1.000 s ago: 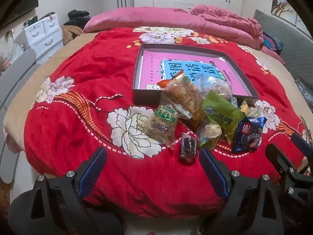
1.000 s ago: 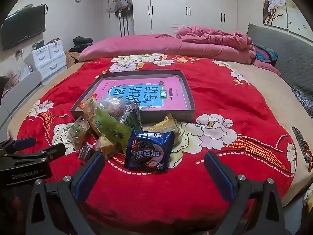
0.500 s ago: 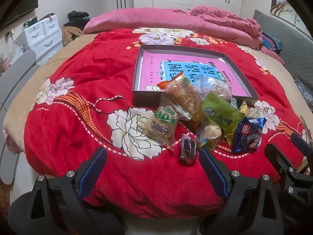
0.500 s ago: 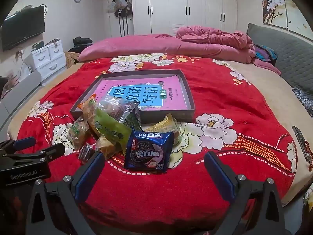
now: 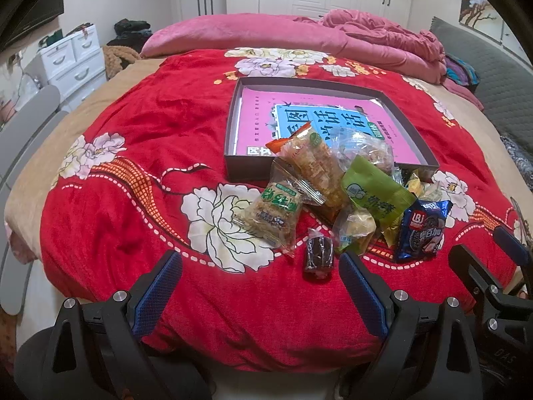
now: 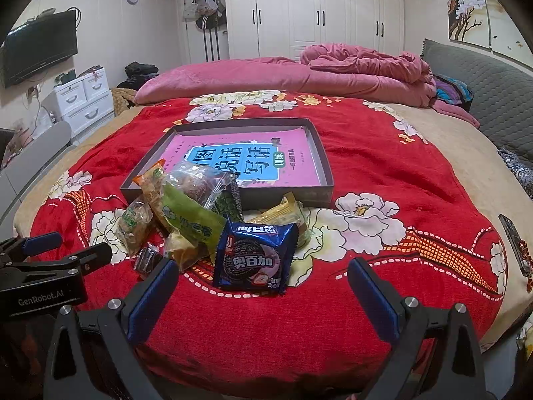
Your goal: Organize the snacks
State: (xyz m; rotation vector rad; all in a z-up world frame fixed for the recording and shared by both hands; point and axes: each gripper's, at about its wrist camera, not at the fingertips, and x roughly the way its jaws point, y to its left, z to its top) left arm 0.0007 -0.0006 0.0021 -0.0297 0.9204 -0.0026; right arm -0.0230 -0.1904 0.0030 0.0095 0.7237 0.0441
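The landmark is the shallow dark tray [image 5: 414, 140], which rests flat on the red floral blanket [image 5: 140, 153] and holds a pink book with a blue title panel [image 5: 319, 123].

Snack pile: all packets lie on the blanket against the tray's near wall.
- Clear packet of fried snacks with an orange end [image 5: 313, 170]: leans over the tray's near wall, its top edge above the book.
- Clear packet of round pieces [image 6: 196, 183]: beside it, also propped on the near wall.
- Green pouch [image 5: 374, 196]: in front of these two packets, overlapping them.
- Green-labelled cracker packet [image 5: 274, 211]: at the left end of the pile, in front of the tray's near-left corner.
- Small dark wrapped cake [image 5: 319, 256]: farthest from the tray, apart from the wall.
- Small clear packet of yellow pieces [image 5: 354, 230]: between the dark cake and the green pouch.
- Blue cookie packet [image 6: 255, 256]: at the near right of the pile, flat on the blanket.
- Yellow packet [image 6: 283, 213]: between the blue cookie packet and the tray wall.

Left gripper [image 5: 260, 275]: jaws spread wide, holding nothing, on the near side of the pile from the tray, touching no packet.

Right gripper [image 6: 260, 281]: jaws spread wide, holding nothing, on the near side of the blue cookie packet, not touching it.
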